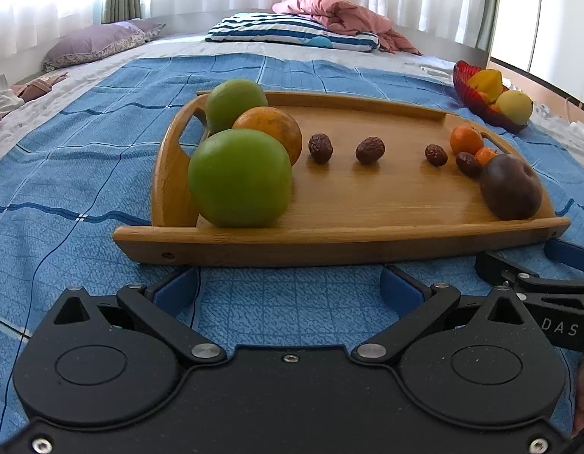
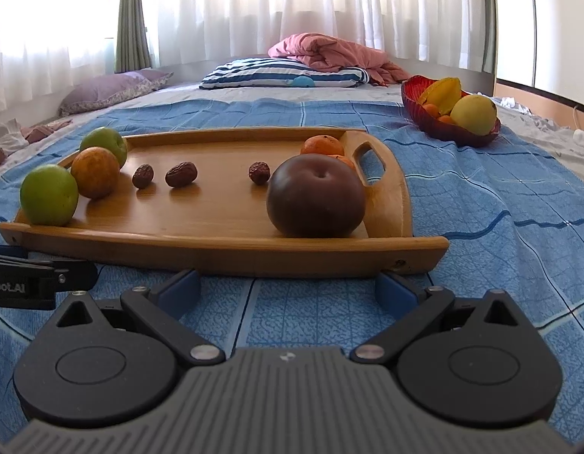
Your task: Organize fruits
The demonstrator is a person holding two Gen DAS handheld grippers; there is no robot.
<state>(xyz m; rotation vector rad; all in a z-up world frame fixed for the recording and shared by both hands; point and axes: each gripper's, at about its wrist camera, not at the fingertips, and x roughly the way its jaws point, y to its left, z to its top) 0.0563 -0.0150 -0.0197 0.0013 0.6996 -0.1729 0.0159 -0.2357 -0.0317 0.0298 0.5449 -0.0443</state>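
Bed, blue checked cover [image 1: 102, 174]; sheer white curtains [image 2: 292, 7] and a green drape [image 2: 131, 19] behind.

- Far left: purple pillow [image 1: 95, 43].
- Centre back: striped pillow [image 1: 292, 32], pink quilt [image 1: 341, 13] bunched on it.
- Wooden tray [image 1: 329, 234] on the cover. Left end: two green apples [image 1: 240, 178], one orange fruit [image 1: 271, 128] between, touching. Middle: brown dates [image 1: 369, 149] in a row, apart. Right end: small tangerines [image 1: 466, 140], dark round fruit [image 2: 316, 195] in front.
- Far right: red bowl [image 2: 416, 102] with yellow fruit, well apart from the tray.
- Left hand-held gripper [image 1: 290, 289]: fingers apart, empty, just before the tray's near rim.
- Right hand-held gripper [image 2: 288, 289]: fingers apart, empty, same position.
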